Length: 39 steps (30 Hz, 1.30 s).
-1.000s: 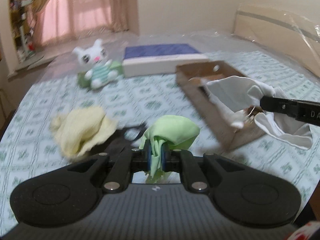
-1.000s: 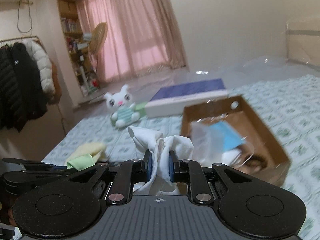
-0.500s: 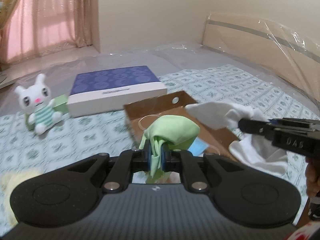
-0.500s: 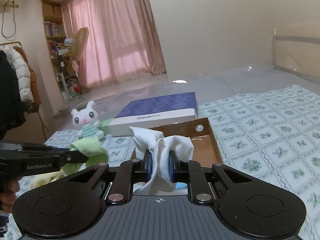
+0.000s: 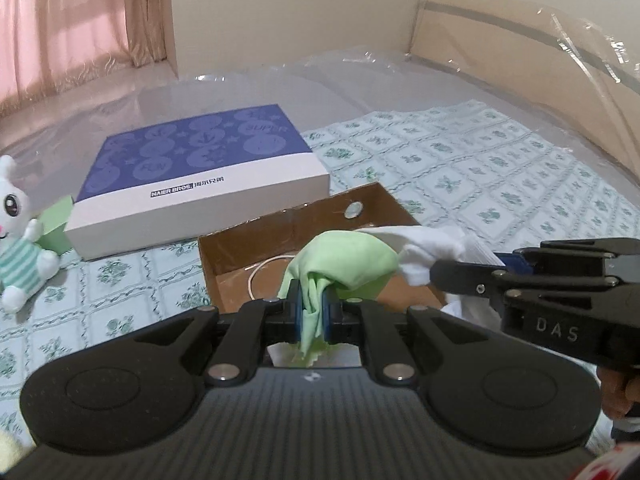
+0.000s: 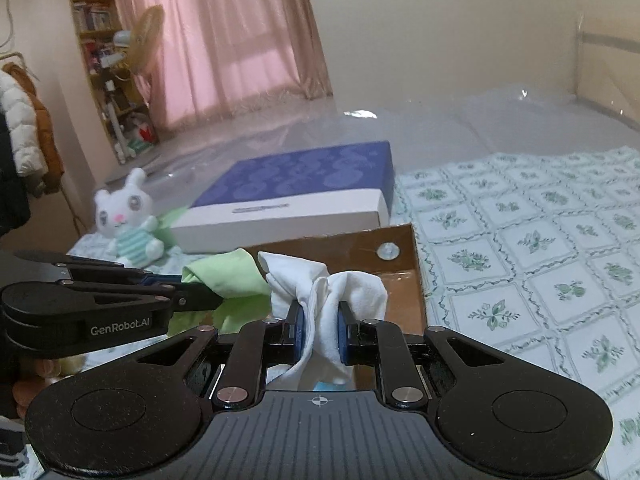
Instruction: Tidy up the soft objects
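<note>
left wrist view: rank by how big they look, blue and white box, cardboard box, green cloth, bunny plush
1. blue and white box
2. cardboard box, partly hidden
3. green cloth, though nearness inflates it
4. bunny plush, cut off at the edge, so unsure

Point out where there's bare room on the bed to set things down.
Free: the patterned bedspread right of the cardboard box, and the strip between the box and the plush rabbit. Crowded: over the box, where both grippers hold cloths.
</note>
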Tool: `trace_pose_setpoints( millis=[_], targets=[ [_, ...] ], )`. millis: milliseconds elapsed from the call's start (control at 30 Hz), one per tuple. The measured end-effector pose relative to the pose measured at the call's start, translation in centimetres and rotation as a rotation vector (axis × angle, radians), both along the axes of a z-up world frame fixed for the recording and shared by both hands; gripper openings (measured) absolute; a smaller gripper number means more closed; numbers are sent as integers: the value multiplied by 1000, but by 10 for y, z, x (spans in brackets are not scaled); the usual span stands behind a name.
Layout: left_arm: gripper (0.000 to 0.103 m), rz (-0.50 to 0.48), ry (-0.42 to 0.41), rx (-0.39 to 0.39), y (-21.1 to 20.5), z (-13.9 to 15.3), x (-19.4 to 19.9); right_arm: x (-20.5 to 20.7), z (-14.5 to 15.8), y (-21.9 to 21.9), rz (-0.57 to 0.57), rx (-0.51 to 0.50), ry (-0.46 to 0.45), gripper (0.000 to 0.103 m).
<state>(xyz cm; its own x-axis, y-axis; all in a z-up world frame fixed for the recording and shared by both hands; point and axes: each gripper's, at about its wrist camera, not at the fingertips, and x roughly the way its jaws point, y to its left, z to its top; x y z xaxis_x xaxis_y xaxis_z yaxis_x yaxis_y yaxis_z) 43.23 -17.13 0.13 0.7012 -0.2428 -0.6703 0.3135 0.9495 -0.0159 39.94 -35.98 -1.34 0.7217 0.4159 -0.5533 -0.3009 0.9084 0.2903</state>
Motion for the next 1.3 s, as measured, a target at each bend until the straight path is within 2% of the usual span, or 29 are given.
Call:
trace_pose_setpoints(
  millis=[200,433,467,500,533,567,633,767,867,1033,1167,1300],
  targets=[
    [10,32,52,6,-8,-24,43,39,-25,5,20,-58,45,17],
    [13,30,138,43,-12,-58,67,59,-51,16,19,-180,93,18],
    [16,25,148,43,-12,-61,68,60,-53,18,30,-198,98,21],
    [20,21,156,46,-11,-64,68,60,-54,19,35,-211,102,28],
    [27,21,163,54,-11,-66,68,58,-54,19,34,-217,100,38],
    [35,26,163,61,-10,-67,67,57,-54,19,36,-215,92,43],
    [43,30,156,60,-7,-67,64,50,-49,15,40,-192,60,58],
    [51,26,145,48,0,-59,54,36,-35,7,51,-139,23,62],
    [52,13,122,53,2,-49,42,20,-25,1,49,-116,6,63],
    [60,-21,100,43,5,-31,11,-10,-14,-10,24,-69,16,66],
    [60,-47,59,59,5,-15,-24,-41,-7,-15,2,-56,20,67],
    [60,-41,40,13,12,2,-61,-72,1,-20,-35,-15,28,68]
  ],
)
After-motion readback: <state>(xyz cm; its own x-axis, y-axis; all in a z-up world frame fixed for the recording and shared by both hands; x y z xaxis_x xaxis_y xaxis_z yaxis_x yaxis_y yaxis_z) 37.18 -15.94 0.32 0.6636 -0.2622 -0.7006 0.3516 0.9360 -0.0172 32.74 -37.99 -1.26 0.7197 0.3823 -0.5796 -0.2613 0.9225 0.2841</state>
